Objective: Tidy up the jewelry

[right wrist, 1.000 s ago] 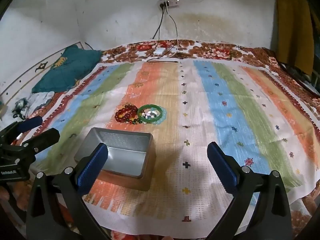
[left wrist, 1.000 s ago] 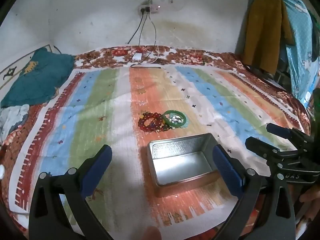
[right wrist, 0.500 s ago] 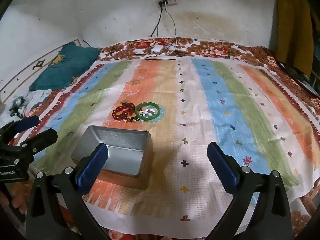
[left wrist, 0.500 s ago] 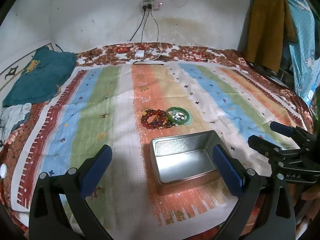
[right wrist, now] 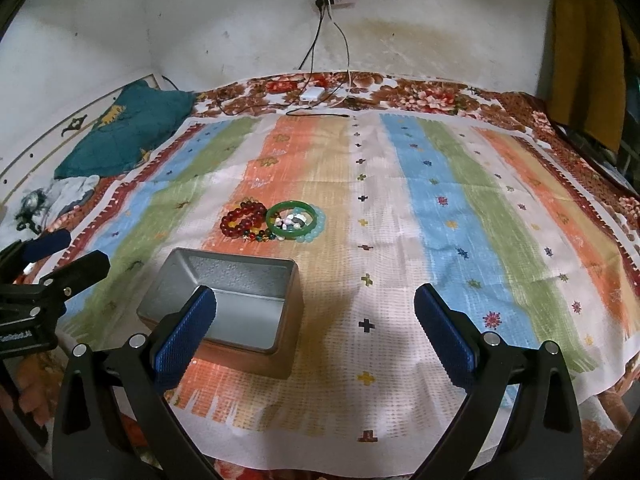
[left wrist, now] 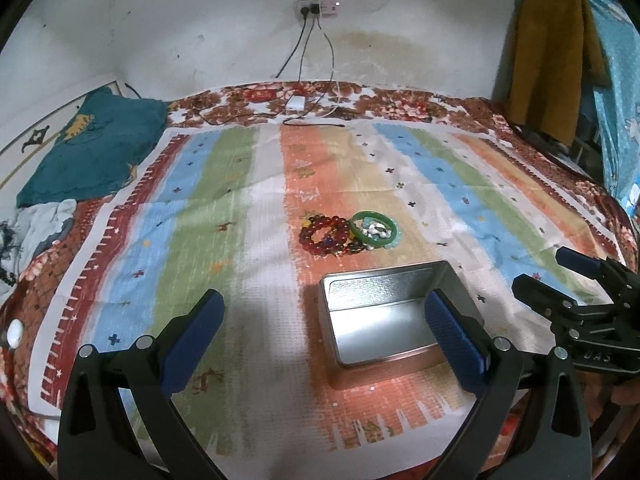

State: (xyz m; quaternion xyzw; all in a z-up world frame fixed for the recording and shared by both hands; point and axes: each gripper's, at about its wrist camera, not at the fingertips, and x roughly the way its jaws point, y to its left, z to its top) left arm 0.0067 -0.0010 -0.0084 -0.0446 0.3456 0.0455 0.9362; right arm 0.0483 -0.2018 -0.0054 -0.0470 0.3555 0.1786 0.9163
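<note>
An open, empty metal tin (left wrist: 388, 312) (right wrist: 236, 300) sits on the striped cloth near its front edge. Just beyond it lies a pile of jewelry: a red bead bracelet (left wrist: 324, 234) (right wrist: 242, 220), a green bangle (left wrist: 374, 230) (right wrist: 292, 220) with small pale stones inside it, and a pale blue bead bracelet (right wrist: 316, 228) under the bangle. My left gripper (left wrist: 324, 336) is open and empty, above the cloth to the left of the tin. My right gripper (right wrist: 316, 328) is open and empty, right of the tin. Each gripper shows in the other's view, the right (left wrist: 560, 280) and the left (right wrist: 56, 256).
The striped cloth (right wrist: 460, 208) covers a floral bedspread (right wrist: 420, 92). A teal pillow (left wrist: 96, 148) and crumpled clothes (left wrist: 44, 224) lie at the left. Cables and a white charger (left wrist: 296, 104) lie at the back below a wall socket. Clothes (left wrist: 552, 48) hang at the right.
Both grippers have drawn back and risen slightly, so the tin and jewelry sit a little farther away. Both stay open. Nothing on the cloth has moved.
</note>
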